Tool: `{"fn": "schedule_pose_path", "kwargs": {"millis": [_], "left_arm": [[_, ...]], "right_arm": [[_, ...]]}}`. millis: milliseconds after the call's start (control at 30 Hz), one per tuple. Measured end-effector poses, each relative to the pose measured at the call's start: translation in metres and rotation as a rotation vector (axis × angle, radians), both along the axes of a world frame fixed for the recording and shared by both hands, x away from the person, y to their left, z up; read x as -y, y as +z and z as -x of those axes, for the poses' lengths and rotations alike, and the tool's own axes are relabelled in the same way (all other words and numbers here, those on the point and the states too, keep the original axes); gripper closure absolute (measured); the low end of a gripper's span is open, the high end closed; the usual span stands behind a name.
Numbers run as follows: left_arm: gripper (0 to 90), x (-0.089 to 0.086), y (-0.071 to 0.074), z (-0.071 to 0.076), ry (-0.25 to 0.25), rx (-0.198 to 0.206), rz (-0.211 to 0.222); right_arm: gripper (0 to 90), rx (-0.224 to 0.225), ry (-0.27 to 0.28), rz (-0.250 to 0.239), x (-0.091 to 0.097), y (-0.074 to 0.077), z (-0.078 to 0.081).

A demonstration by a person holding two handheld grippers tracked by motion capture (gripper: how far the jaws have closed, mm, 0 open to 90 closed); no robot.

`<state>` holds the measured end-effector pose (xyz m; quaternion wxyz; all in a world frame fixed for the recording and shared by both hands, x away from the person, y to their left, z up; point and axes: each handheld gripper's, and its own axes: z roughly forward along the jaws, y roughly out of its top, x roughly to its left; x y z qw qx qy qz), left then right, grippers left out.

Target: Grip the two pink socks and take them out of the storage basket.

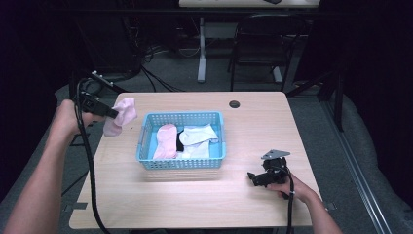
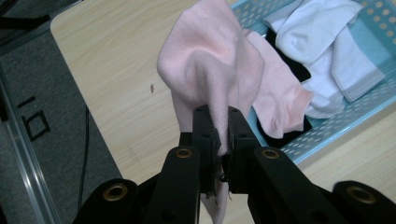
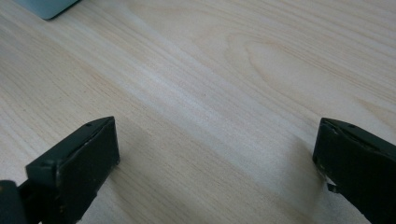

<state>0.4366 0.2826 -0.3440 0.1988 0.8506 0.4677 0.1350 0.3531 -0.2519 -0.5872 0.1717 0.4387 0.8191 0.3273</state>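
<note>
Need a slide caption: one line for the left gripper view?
Left gripper shut on a pink sock, held above the wooden table beside a blue basket of socks.

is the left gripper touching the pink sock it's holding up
Touching. The left gripper view shows the left gripper with its jaws shut on the pink sock.

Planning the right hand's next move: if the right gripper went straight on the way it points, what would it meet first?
Probably the bare table top: the open right gripper tilts down at it, nothing between its jaws.
</note>
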Motion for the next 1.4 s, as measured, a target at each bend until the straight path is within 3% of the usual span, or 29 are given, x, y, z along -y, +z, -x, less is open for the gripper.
{"fn": "schedule_pose_path", "kwargs": {"millis": [400, 900, 1267, 1400], "left_arm": [[84.8, -0.025, -0.031, -0.003, 0.061, -0.068, -0.004], [84.6, -0.04, -0.098, -0.014, 0.147, -0.171, 0.019], [84.5, -0.04, -0.137, -0.013, 0.192, -0.199, 0.033], [84.5, -0.038, -0.149, -0.012, 0.202, -0.204, 0.018]], "right_arm": [[0.0, 0.0, 0.0, 0.0, 0.0, 0.0, 0.0], [0.0, 0.0, -0.001, 0.0, 0.0, 0.0, 0.0], [0.0, 0.014, -0.016, -0.007, 0.0, -0.001, 0.002], [0.0, 0.015, -0.017, -0.004, 0.0, -0.001, 0.002]]}}
